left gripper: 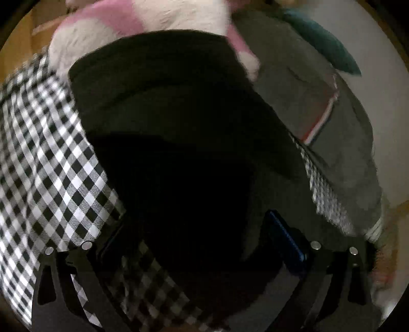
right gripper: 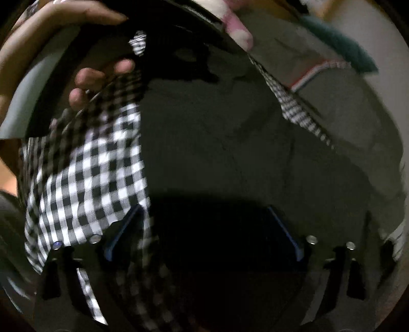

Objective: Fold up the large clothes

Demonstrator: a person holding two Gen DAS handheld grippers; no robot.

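Right wrist: right tongs (right gripper: 202,229) wide apart, checkered cloth (right gripper: 84,178) draped over left finger; left tongs' state unclear.

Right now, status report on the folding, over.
Right gripper open, nothing clamped. Left gripper state unclear, over black garment. Checked cloth spread alongside. Pink-white plush lying at far edge.

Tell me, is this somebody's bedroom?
Probably a bedroom or another room at home. A pink and white plush toy and a teal cushion lie beside a checked cloth on a grey cover.
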